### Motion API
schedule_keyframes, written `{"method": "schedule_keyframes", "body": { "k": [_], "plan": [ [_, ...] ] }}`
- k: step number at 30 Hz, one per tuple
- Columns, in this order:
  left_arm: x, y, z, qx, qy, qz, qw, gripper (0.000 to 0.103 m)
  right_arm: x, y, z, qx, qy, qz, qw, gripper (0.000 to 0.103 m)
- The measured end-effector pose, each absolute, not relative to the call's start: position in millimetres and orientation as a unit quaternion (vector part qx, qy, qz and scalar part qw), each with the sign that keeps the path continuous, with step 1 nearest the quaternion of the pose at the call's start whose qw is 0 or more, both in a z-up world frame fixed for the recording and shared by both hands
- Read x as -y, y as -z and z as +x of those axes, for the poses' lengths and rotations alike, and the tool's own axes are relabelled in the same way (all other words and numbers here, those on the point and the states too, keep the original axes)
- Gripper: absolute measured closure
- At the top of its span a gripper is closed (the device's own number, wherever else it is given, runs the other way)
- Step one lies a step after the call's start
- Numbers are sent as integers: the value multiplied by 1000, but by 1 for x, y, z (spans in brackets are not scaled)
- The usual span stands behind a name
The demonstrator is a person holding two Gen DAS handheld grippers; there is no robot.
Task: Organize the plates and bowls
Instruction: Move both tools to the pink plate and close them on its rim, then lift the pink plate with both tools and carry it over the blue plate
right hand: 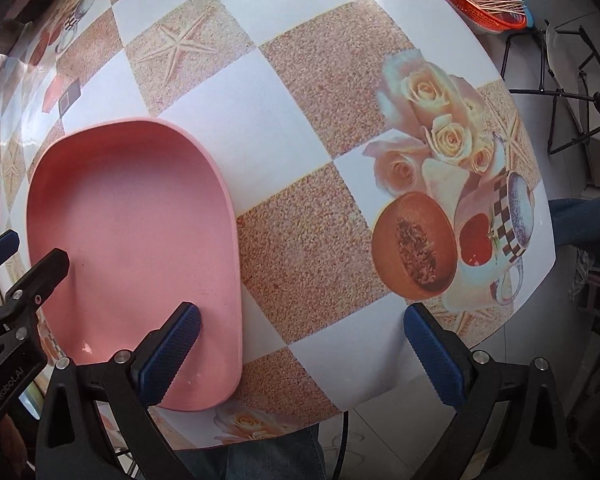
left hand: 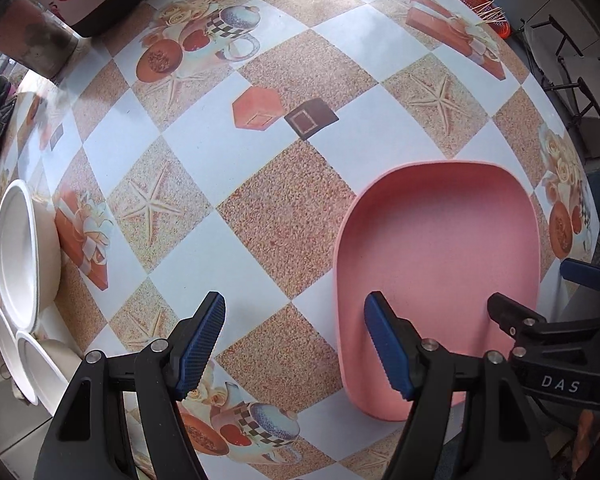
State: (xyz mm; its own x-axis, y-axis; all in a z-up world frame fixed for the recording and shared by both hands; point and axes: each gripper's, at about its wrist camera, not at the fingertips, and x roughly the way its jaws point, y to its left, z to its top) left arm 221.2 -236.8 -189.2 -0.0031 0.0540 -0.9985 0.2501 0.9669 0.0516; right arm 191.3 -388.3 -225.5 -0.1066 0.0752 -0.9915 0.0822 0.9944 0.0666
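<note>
Left wrist view, from left to right: white bowls (left hand: pixel 20 248) sit stacked at the far left edge of the table (left hand: pixel 228 152), well apart from everything else. Next comes the left gripper (left hand: pixel 296 344), its jaws spread with nothing between them; its left finger hangs over bare checked cloth, its right finger over the near left part of the pink plate (left hand: pixel 440 260). The plate lies flat on the table, empty. Right wrist view: the same pink plate (right hand: pixel 132 240) lies at the left, and the right gripper (right hand: pixel 300 356) hovers spread and empty, its left finger above the plate's right rim, its right finger over bare cloth beside it. An orange basket (right hand: pixel 480 4) of sticks stands at the far right corner.
</note>
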Motion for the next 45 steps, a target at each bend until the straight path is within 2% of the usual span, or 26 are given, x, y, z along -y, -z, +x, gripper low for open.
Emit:
{"method": "schedule_keyframes", "body": {
  "k": [10,13,14,17,19,20,28,45],
  "plan": [
    [251,199,238,-705,82,86,699,27,386,224,211,-733,6,77,676,0],
    [243,196,238,-707,92,73,698,36,388,224,213,-735,3,75,674,1],
    [246,196,236,-705,100,77,698,45,385,223,212,-734,-2,72,675,3],
    [257,188,225,-703,131,89,693,75,363,211,208,-726,-26,59,685,24],
    [263,186,217,-700,131,106,694,75,348,204,206,-719,-44,46,692,52],
    [261,186,215,-703,129,100,693,76,344,202,205,-718,-49,45,693,60],
    [234,187,168,-717,115,106,679,76,302,207,178,-737,-93,12,670,61],
    [146,187,70,-757,67,36,650,76,188,201,116,-758,-194,-64,619,61]
  ]
}}
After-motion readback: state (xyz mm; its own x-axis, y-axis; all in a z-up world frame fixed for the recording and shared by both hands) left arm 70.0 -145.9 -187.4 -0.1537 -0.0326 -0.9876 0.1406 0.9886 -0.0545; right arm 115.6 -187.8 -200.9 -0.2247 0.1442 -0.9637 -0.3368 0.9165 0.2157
